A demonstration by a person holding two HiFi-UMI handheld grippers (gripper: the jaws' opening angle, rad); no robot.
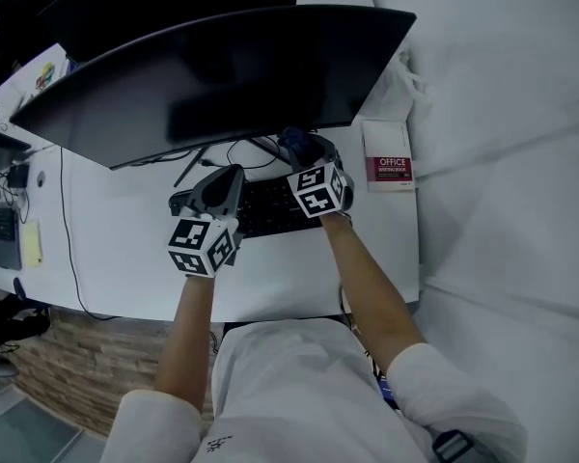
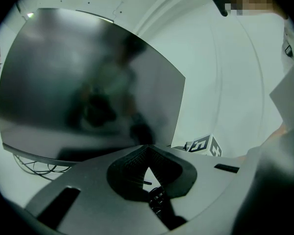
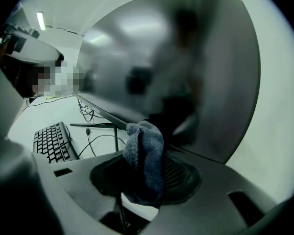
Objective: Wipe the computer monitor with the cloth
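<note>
Right gripper view: pinching a bunched blue-grey cloth (image 3: 149, 143) between the right gripper (image 3: 145, 153) jaws, near the monitor (image 3: 176, 72) lower edge. Left gripper view: keeping nothing in the left gripper (image 2: 146, 151), jaw tips pressed together, hovering above the keyboard (image 1: 270, 208).

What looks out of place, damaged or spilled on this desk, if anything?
Nothing stands out. The monitor stands upright, its dark screen showing no crack. The cloth is pinched in the right gripper. The cables under the monitor lie loose, which is ordinary. No spill shows on the desk.
</note>
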